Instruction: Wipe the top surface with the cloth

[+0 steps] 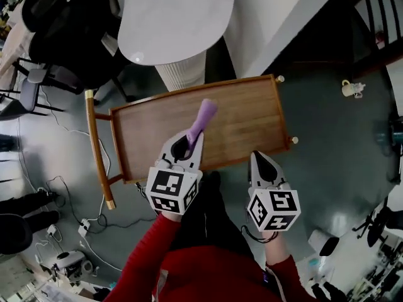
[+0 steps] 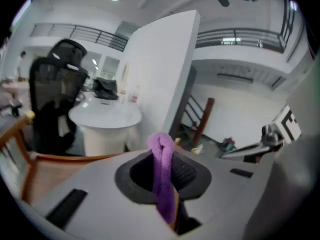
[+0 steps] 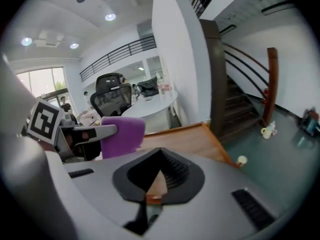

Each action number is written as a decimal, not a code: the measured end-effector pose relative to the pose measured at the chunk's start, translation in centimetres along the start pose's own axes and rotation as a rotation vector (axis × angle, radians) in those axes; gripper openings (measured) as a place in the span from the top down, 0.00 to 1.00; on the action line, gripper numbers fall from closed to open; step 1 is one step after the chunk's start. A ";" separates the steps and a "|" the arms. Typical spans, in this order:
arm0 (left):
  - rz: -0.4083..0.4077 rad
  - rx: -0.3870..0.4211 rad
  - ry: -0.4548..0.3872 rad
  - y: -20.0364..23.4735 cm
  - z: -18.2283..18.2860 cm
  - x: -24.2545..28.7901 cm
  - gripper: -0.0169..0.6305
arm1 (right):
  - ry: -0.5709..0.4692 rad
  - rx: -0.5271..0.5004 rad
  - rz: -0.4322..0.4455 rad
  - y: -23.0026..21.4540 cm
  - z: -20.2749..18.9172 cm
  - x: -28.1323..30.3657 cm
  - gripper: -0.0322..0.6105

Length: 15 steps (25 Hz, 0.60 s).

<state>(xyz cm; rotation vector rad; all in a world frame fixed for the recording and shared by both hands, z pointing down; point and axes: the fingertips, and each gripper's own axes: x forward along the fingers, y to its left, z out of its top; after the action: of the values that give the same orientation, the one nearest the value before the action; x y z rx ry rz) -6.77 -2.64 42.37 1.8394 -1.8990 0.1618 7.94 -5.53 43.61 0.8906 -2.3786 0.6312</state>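
— What's biggest here?

— One wooden top (image 1: pixel 239 115) with a raised rim, seen whole only in the head view. Each gripper view catches just a strip of it. Beyond it stand one round white table (image 1: pixel 176 17) and one black office chair (image 1: pixel 60 14). The head view cuts both off at its upper edge, while the left gripper view shows them upright from the side.

— And the grippers?

— Two. The left gripper (image 1: pixel 191 142) is over the near half of the top, its jaws clamped on the cloth. The right gripper (image 1: pixel 255 155) is at the near rim, apart from the left one. Its own view shows its jaws closed together with nothing between them, only a sliver of wood showing past the pads.

— How many cloths?

— One purple cloth (image 1: pixel 202 119). It sticks out of the left jaws, out over the middle of the wood. The left gripper view shows it as a narrow folded roll, and the right gripper view shows its broad side.

— Is it on the surface?

— I can't tell. No view shows whether its far end touches the wood.

— Anything smaller?

— One small pale mug (image 1: pixel 351 89) on the floor to the right, well clear of the top. It is too small to make out any detail.
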 end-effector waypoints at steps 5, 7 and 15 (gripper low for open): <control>-0.363 -0.137 0.052 -14.8 -0.8 8.9 0.91 | -0.039 0.109 -0.189 -7.0 -1.7 -5.5 0.95; -0.423 -0.149 0.093 -18.7 -1.9 11.1 0.91 | -0.051 0.140 -0.237 -8.6 -2.4 -7.3 0.95; -0.395 -0.081 0.274 -22.2 -8.5 14.9 0.91 | -0.057 0.171 -0.257 -10.5 -3.5 -8.9 0.95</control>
<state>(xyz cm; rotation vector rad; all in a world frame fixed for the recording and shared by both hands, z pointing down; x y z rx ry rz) 17.21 -14.56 50.53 1.9805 -1.3150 0.1883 22.14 -6.56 43.35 1.2789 -2.2314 0.7204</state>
